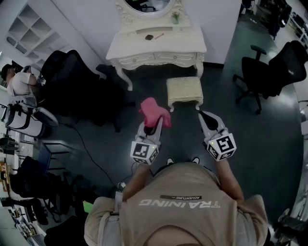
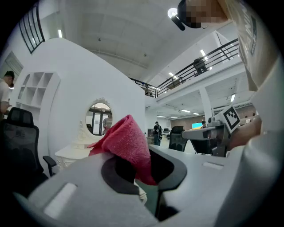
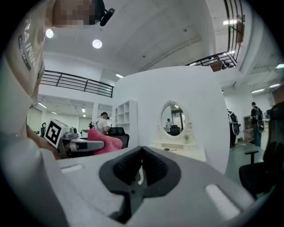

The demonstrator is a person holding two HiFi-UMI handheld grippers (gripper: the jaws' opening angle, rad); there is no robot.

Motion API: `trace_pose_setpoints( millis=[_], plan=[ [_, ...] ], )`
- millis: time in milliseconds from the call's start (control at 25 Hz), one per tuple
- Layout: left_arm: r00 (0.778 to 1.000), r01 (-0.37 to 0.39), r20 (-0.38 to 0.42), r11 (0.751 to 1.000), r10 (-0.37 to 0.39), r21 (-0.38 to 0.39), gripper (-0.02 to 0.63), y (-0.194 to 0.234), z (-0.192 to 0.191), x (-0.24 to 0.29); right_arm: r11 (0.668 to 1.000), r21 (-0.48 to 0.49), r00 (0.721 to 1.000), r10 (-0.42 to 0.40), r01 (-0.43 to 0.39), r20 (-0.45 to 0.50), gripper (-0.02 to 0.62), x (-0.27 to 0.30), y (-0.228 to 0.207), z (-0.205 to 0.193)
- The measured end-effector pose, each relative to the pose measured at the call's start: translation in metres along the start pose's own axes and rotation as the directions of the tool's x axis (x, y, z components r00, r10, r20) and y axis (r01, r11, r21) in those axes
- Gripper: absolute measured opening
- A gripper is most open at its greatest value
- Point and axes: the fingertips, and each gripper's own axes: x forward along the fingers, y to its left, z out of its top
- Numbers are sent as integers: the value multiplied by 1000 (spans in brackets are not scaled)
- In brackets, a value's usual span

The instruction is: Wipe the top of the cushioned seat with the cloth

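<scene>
Between the jaws of your left tool (image 1: 153, 124) sits the pink cloth (image 1: 155, 111). The jaws are clamped on its lower part, and the rest bunches up above them in a loose peak, as the left gripper view shows (image 2: 126, 139). Your right tool (image 1: 204, 115) holds nothing: in the right gripper view its dark pads meet, with only a narrow slit of background behind them (image 3: 141, 170). You hold both tools out in front of your body at about the same height, side by side and well apart, each with its marker cube towards you. From the right gripper view the left tool (image 3: 84, 144) shows at the left edge with the cloth (image 3: 104, 142) poking past it. The cloth is up in the air, not on the cushioned seat (image 1: 184, 90). In the head view it lies just left of the seat's near left corner, and the top of the pale, square cushion is bare. Beyond the seat stands the white counter (image 1: 156, 45) with curved legs, an oval mirror (image 1: 147, 5) and a few small items on it. A black office chair (image 1: 272, 72) stands on the dark floor (image 1: 144, 89) to your right, another black chair (image 1: 72, 84) to your left, and a person (image 1: 19, 81) sits at the far left edge.
</scene>
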Motion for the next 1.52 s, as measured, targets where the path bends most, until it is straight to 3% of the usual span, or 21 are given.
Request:
trace_pose_setpoints(
  millis=[400,560,800,1040,1280,1520],
  plan=[
    [1000,-20,1,1000,20,-12,41,43,-7,11,1000,-7,1000,-21,21,17,3,39,-12,2],
    [999,-17,-41,1000,16,-14,42,70,-25,9,998,15,998,-66,66,-6,3,55,-5,-14],
    [999,23,-38,1000,-23,-12,41,107,-31,15,994,24,994,-102,103,-41,3,81,15,-25],
    [997,65,-36,997,-67,-33,43,116,-43,25,993,5,992,-119,119,-52,3,95,18,-29],
    [995,86,-45,996,-87,-34,41,103,-44,58,992,14,990,-125,126,-61,3,99,-15,-34],
    [997,55,-54,998,-55,9,42,99,-30,104,995,35,996,-87,89,-32,3,115,-64,-32]
  ],
)
